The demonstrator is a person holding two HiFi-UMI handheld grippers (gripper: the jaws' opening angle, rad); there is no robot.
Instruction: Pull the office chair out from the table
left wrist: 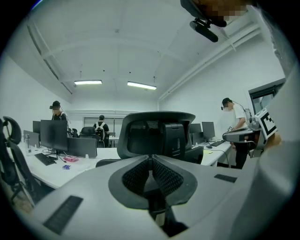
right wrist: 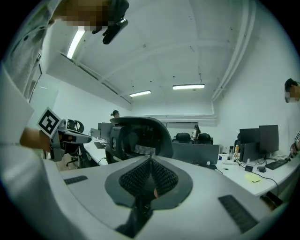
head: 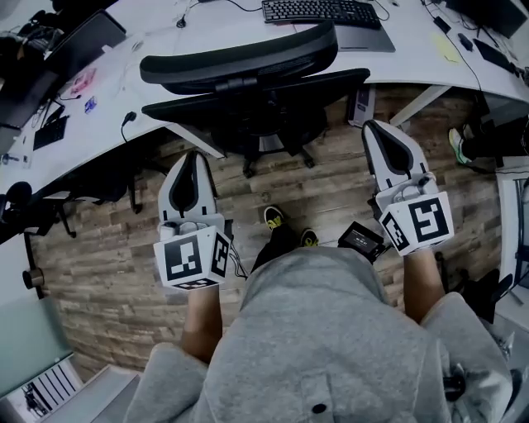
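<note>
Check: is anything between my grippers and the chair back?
Nothing visible. Only bare wood floor lies between the left gripper, the right gripper and the office chair; both grippers are shut, empty and short of it.

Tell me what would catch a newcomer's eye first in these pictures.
The black office chair stands out first, top centre of the head view, tucked under the curved white desk with a keyboard beyond it. Next come the left gripper and right gripper, held out over the wooden floor short of the chair, one each side, jaws shut and empty.
</note>
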